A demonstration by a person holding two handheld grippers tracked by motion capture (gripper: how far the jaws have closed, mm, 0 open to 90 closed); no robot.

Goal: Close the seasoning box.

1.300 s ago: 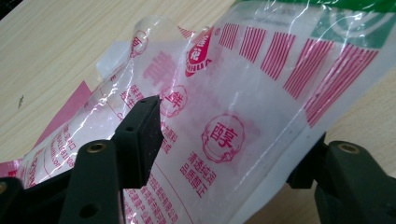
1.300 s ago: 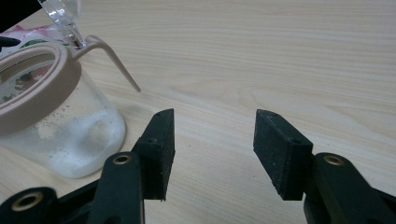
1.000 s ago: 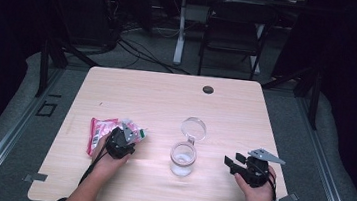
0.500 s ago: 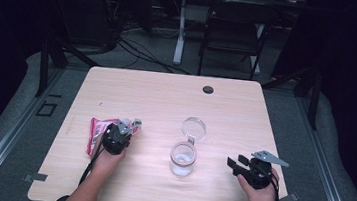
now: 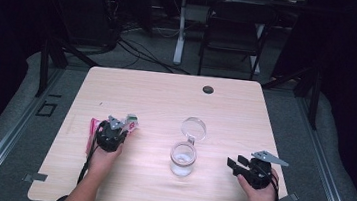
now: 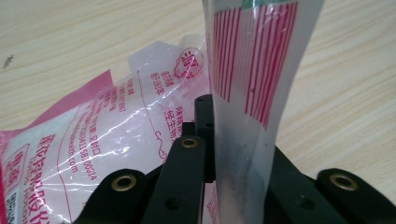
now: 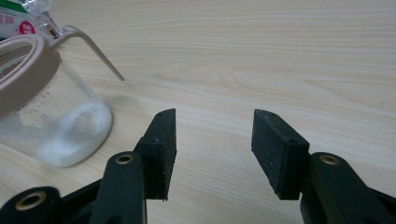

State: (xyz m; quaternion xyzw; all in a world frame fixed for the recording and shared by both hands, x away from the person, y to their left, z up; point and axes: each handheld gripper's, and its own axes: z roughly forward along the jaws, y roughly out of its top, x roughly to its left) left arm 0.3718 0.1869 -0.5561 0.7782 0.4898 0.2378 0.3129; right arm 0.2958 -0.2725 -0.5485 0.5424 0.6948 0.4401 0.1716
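Observation:
A pink and white plastic packet (image 5: 94, 127) (image 6: 88, 140) lies at the table's left. My left gripper (image 5: 122, 125) (image 6: 212, 140) is shut on the packet's striped edge (image 6: 252, 60), which stands up between the jaws. A clear glass jar (image 5: 182, 158) (image 7: 51, 126) with white powder at the bottom stands at the table's middle, its hinged lid (image 5: 193, 129) flipped open behind it. To the jar's right my right gripper (image 5: 233, 163) (image 7: 214, 154) rests low over the wood, open, with nothing between its fingers.
The wooden table (image 5: 166, 99) has a black cable grommet (image 5: 208, 89) near its far edge. A dark chair (image 5: 234, 33) and cables stand on the floor beyond the table. Bare wood stretches across the far half.
My left gripper has moved left and slightly away from the person with the packet's edge in it. The right gripper has shifted a little toward the near edge.

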